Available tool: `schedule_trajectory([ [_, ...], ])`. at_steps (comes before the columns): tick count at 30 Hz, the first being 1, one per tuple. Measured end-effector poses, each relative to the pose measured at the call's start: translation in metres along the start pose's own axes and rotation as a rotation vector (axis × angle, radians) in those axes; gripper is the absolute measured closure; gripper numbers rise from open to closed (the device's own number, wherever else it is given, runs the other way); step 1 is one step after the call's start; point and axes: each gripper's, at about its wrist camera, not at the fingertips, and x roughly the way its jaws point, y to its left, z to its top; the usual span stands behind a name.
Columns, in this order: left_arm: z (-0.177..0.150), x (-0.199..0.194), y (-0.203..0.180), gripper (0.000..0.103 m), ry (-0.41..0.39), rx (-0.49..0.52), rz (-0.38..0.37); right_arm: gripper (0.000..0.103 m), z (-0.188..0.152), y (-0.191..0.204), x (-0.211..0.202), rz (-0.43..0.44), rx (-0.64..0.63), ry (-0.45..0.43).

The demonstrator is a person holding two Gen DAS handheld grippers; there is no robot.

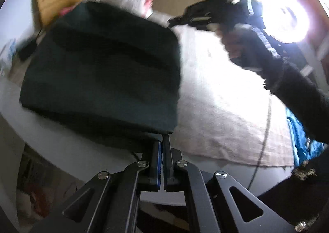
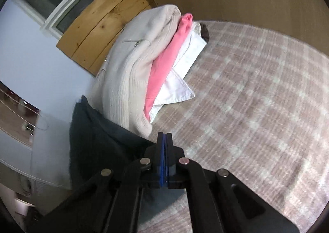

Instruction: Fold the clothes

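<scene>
Both grippers are closed on the dark garment point(image 1: 98, 72). The left gripper point(image 1: 163, 140) pinches its near corner, and the right gripper point(image 2: 164, 140) pinches the far corner, beside the stack of folded clothes point(image 2: 148, 64). The garment lies over the checked cloth point(image 2: 257, 93) on the counter. The step seems a fold. Next, I think, both corners must travel together, evenly, to the opposite edge.
</scene>
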Motion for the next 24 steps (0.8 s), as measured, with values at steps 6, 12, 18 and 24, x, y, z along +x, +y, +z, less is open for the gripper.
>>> schedule_trajectory([
  [6,0.005,-0.009,0.010,0.103,-0.019,0.003,0.004,0.037,-0.025,-0.001,-0.016,0.024,-0.140,0.081],
  [12,0.016,-0.011,0.016,0.103,-0.016,0.002,0.008,0.037,-0.037,-0.021,0.005,0.054,-0.011,0.171],
  [18,0.002,0.016,-0.034,0.103,0.005,0.052,0.048,0.100,-0.048,0.000,0.025,0.062,-0.060,0.150],
  [24,-0.006,0.010,-0.032,0.103,0.029,0.064,0.058,0.102,-0.043,0.020,-0.002,0.038,-0.120,-0.002],
])
